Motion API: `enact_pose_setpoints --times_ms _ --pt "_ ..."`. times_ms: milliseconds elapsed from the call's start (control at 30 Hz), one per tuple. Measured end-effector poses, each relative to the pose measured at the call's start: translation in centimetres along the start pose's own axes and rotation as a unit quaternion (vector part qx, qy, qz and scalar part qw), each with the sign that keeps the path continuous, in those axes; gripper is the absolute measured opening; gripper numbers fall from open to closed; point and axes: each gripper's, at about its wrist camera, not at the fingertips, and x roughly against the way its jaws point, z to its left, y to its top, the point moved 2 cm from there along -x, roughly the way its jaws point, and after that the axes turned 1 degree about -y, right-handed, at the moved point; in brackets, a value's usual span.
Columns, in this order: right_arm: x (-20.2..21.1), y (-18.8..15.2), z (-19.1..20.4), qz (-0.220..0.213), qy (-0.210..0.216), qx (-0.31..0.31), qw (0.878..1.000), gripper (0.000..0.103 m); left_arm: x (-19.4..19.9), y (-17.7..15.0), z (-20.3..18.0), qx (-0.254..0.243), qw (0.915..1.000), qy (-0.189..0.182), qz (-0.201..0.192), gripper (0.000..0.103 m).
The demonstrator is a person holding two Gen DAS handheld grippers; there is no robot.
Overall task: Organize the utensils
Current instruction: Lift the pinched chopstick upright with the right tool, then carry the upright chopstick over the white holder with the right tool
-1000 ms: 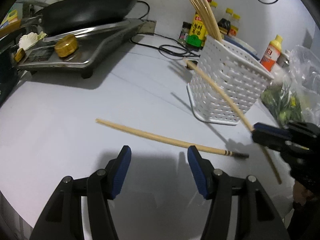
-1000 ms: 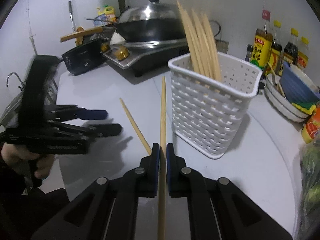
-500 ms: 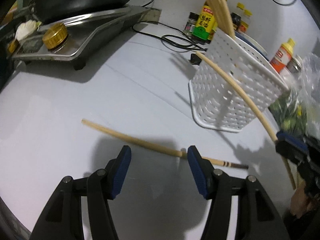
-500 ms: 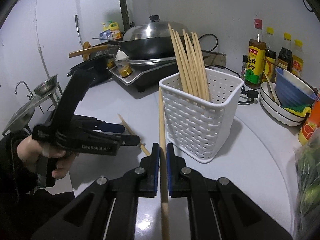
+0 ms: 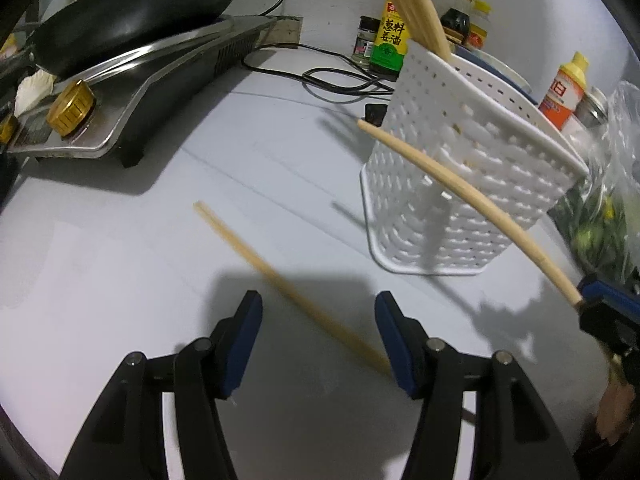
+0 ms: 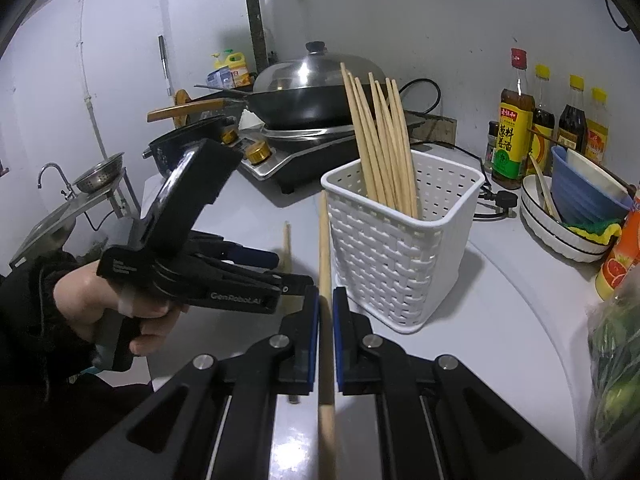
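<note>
A white perforated basket (image 6: 400, 248) (image 5: 472, 184) stands on the counter with several wooden chopsticks (image 6: 380, 140) leaning in it. My right gripper (image 6: 326, 300) is shut on one chopstick (image 6: 323, 240), whose tip points up just left of the basket's near wall; the left wrist view shows this chopstick (image 5: 460, 188) slanting in front of the basket. One more chopstick (image 5: 280, 284) lies flat on the counter. My left gripper (image 5: 318, 316) hangs open right over it, a blue pad on each side, not touching. In the right wrist view a hand holds the left gripper (image 6: 288, 276).
An induction cooker (image 5: 132, 92) with a black wok (image 6: 304, 108) stands at the back left, a power cord (image 5: 340, 80) behind the basket. Sauce bottles (image 6: 516, 136), stacked bowls (image 6: 576, 208) and a bag of greens (image 6: 616, 360) crowd the right side. A sink (image 6: 60, 216) lies off the counter's left.
My left gripper has closed in on the lying chopstick, which now runs between its open jaws. The right gripper has lifted its chopstick a little, tip now beside the basket's rim.
</note>
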Motion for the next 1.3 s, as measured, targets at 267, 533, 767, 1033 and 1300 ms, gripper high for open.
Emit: enact_pose_setpoints --times_ms 267,533,767,1033,1300 --pt "-0.2 -0.5 0.7 0.006 0.006 0.002 1.000 0.006 0.9 -1.1 1.0 -0.027 0.9996 0.010 0.002 0.022" --pt "-0.4 -0.3 1.6 0.006 0.008 0.008 1.000 0.006 1.6 -2.1 1.9 -0.029 0.9995 -0.013 0.003 0.006" --pt "-0.2 0.4 2.4 0.005 0.006 0.019 1.000 0.006 2.4 -2.4 2.7 -0.011 0.9994 -0.032 -0.007 0.006" --pt "0.5 2.1 3.5 -0.004 0.003 0.036 0.999 0.006 5.6 -1.5 3.6 0.002 0.9979 -0.040 -0.050 0.006" --pt "2.9 5.5 4.3 -0.038 -0.021 0.068 0.997 0.006 8.9 0.0 4.2 0.007 0.9941 -0.053 -0.094 0.006"
